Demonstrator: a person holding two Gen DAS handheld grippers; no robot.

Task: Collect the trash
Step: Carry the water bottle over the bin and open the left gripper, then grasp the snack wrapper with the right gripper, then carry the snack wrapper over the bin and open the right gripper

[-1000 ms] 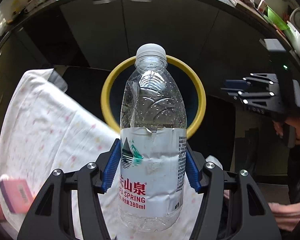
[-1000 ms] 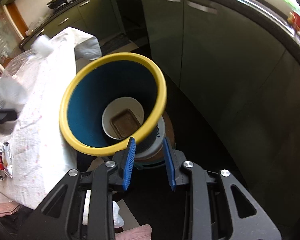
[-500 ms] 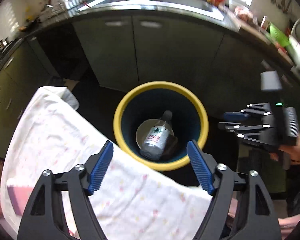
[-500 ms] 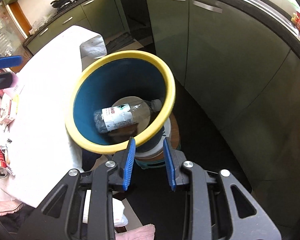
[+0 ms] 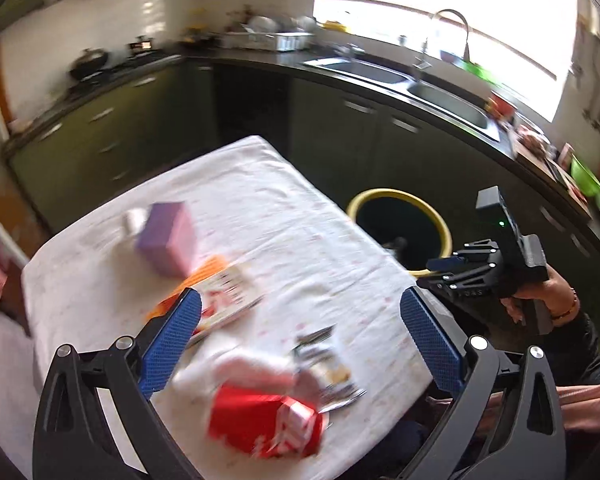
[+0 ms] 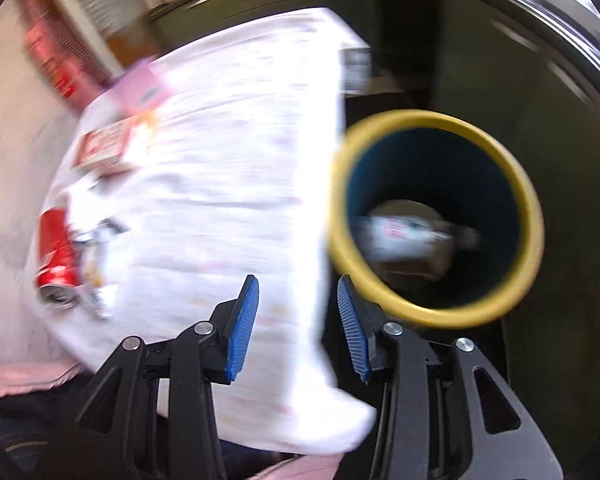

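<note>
My left gripper (image 5: 300,324) is open and empty above the near part of the white-clothed table (image 5: 260,216). Below it lie a crushed red can (image 5: 266,426), crumpled white and foil wrappers (image 5: 324,356), a red-and-white packet (image 5: 224,292) and a purple box (image 5: 168,236). The yellow-rimmed blue bin (image 5: 400,232) stands past the table's right edge. My right gripper (image 6: 298,316) is open and empty over the table's edge, with nothing between its fingers. In the right wrist view the bin (image 6: 436,216) holds the water bottle (image 6: 404,236); the red can (image 6: 56,256) lies at the left.
Dark green kitchen cabinets (image 5: 340,128) and a counter with a sink (image 5: 444,96) run behind the table and bin. My right gripper shows in the left wrist view (image 5: 488,268), held beside the bin. A pink cloth (image 6: 28,376) lies at the near left.
My left gripper let the water bottle drop into the bin, then pulled back over the table's trash. My right gripper swung left and opened a little wider.
</note>
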